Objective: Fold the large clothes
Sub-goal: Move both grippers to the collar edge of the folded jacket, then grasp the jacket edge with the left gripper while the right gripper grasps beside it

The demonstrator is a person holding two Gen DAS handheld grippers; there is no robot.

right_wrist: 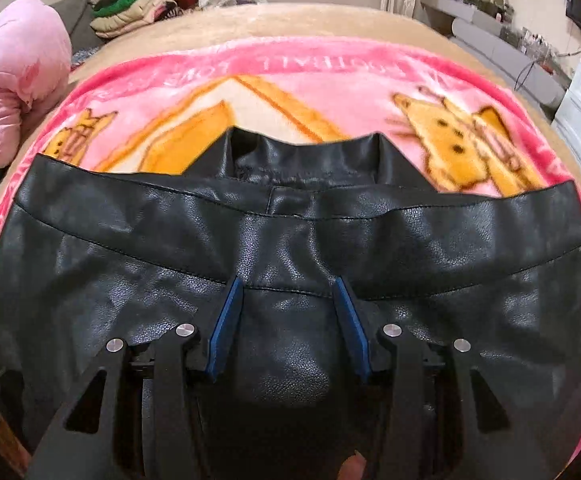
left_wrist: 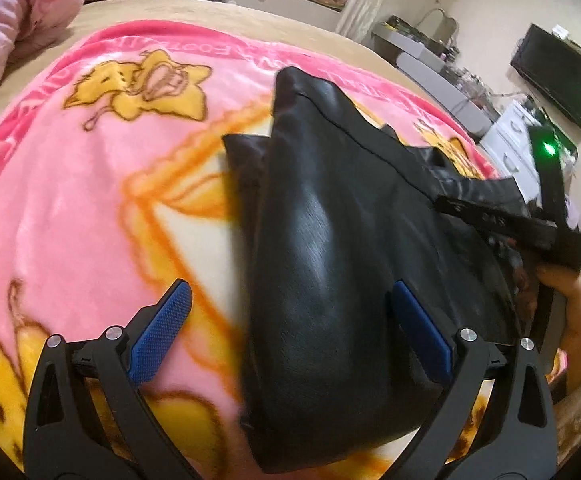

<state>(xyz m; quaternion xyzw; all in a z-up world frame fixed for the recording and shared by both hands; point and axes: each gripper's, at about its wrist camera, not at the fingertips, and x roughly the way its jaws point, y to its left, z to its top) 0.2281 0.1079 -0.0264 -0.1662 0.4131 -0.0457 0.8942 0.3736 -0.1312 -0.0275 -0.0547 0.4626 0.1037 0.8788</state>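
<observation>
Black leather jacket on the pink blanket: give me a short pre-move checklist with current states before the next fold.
1. Left gripper open, fingers either side of the black leather jacket: ok.
2. Right gripper open above the jacket: ok.
3. Either gripper holding fabric: not ok.
4. Jacket lies on the pink blanket, collar at the far side: ok.
5. Sleeves folded in: cannot tell.

Hidden and cut-off parts

The black jacket covers the middle of the pink blanket, and its bottom runs off the picture's lower edge. In the left view the jacket's near edge is blurry. The blanket's letters are too fuzzy to read.
</observation>
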